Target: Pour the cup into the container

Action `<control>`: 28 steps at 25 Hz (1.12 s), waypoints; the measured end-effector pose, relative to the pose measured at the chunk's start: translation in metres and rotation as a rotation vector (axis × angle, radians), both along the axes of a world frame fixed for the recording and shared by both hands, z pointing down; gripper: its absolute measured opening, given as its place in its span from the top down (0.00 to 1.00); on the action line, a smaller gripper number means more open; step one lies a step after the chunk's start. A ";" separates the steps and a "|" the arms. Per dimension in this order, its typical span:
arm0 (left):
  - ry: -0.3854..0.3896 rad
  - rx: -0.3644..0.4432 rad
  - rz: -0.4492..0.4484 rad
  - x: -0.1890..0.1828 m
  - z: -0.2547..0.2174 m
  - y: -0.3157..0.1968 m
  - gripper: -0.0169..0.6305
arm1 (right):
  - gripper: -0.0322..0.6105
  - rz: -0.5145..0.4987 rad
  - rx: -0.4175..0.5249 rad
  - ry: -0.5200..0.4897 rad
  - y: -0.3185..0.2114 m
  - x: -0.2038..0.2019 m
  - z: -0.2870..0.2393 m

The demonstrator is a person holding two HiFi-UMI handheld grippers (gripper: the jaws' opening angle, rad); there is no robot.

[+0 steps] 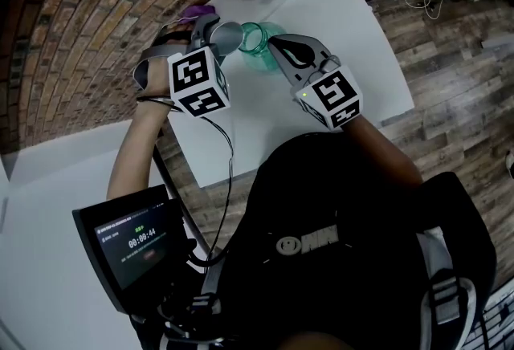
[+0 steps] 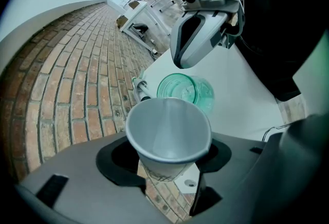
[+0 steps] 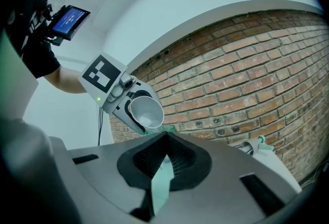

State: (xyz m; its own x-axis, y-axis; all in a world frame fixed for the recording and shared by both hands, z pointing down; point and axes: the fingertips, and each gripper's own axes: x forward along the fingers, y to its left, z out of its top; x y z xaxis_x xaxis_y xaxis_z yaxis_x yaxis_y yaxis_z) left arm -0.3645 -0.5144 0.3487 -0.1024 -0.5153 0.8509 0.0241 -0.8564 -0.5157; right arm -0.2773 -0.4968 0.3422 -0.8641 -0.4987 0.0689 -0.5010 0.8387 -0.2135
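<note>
My left claw (image 2: 167, 166), half open, clamps the tilted white cup (image 2: 168, 128); my right claw (image 3: 164, 161), jaws nearly together, pinches the green container (image 2: 186, 90) by its wall

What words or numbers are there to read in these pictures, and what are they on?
"00:00:44": on the screen at the person's left, in the head view.
The other lines on that screen: too small to read.
Logo on the person's black top: too blurred to read.
Marker cubes: only black and white squares, no letters.
Print low on the paper cup: too blurred to read.
</note>
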 end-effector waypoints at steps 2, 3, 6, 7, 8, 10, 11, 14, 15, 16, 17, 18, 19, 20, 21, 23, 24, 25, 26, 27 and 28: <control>-0.006 0.001 0.002 0.000 0.000 0.000 0.53 | 0.96 0.000 0.001 -0.001 0.000 0.000 0.000; -0.010 0.002 0.004 0.000 0.000 0.000 0.53 | 0.96 0.000 0.001 -0.002 0.001 0.000 0.000; -0.015 0.002 0.005 0.001 0.000 0.000 0.53 | 0.96 0.000 0.001 -0.003 0.000 0.001 0.000; -0.015 0.001 0.005 0.001 0.000 0.000 0.53 | 0.96 0.000 0.001 -0.003 0.000 0.001 0.000; -0.016 0.000 0.005 0.001 0.000 0.000 0.53 | 0.96 0.000 0.001 -0.002 0.000 0.001 0.000; -0.020 0.000 0.008 0.001 0.001 0.000 0.53 | 0.96 0.000 0.001 -0.003 0.001 0.001 0.000; -0.023 0.000 0.010 0.001 0.001 0.000 0.53 | 0.96 0.000 0.001 -0.004 0.001 0.001 0.000; -0.027 -0.001 0.013 0.001 0.001 0.000 0.53 | 0.96 0.002 0.001 -0.004 0.001 0.001 0.000; -0.029 -0.002 0.014 0.001 0.000 0.000 0.53 | 0.96 0.002 0.001 -0.003 0.000 0.001 0.000; -0.031 -0.004 0.015 0.001 0.000 0.000 0.53 | 0.96 0.002 0.001 -0.003 0.000 0.001 0.000; -0.032 -0.007 0.016 0.002 0.000 0.001 0.53 | 0.96 0.003 0.001 -0.003 0.000 0.001 0.000; -0.035 -0.009 0.018 0.002 0.000 0.001 0.53 | 0.96 0.003 0.001 -0.004 0.000 0.001 0.000; -0.039 -0.010 0.019 0.001 0.000 0.001 0.53 | 0.96 0.003 0.002 -0.004 0.000 0.001 0.000; -0.046 -0.009 0.020 0.001 0.001 0.001 0.53 | 0.96 0.003 0.002 -0.004 0.000 0.001 0.000; -0.052 -0.005 0.022 0.000 0.000 0.001 0.53 | 0.96 0.004 0.003 -0.005 0.000 0.001 0.000; -0.058 0.005 0.026 0.000 0.000 0.000 0.53 | 0.96 0.006 0.003 -0.007 0.000 0.001 -0.001; -0.060 0.007 0.027 0.000 -0.001 0.000 0.53 | 0.96 0.007 0.002 -0.007 0.000 0.001 -0.001; -0.061 0.006 0.028 0.000 -0.001 0.000 0.53 | 0.96 0.008 0.002 -0.008 0.001 0.002 0.000; -0.063 0.005 0.028 0.000 -0.001 0.000 0.53 | 0.96 0.008 0.002 -0.008 0.001 0.002 0.000; -0.065 0.005 0.028 0.000 -0.001 0.000 0.53 | 0.96 0.008 0.002 -0.008 0.001 0.002 0.000; -0.069 0.005 0.029 0.000 -0.001 0.000 0.53 | 0.96 0.008 0.002 -0.007 0.001 0.002 -0.001</control>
State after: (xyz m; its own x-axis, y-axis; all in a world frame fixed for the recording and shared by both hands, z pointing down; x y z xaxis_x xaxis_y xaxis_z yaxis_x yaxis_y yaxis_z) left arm -0.3644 -0.5148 0.3476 -0.1454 -0.5231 0.8397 0.0839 -0.8522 -0.5164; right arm -0.2752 -0.4961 0.3417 -0.8607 -0.5053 0.0616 -0.5058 0.8352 -0.2158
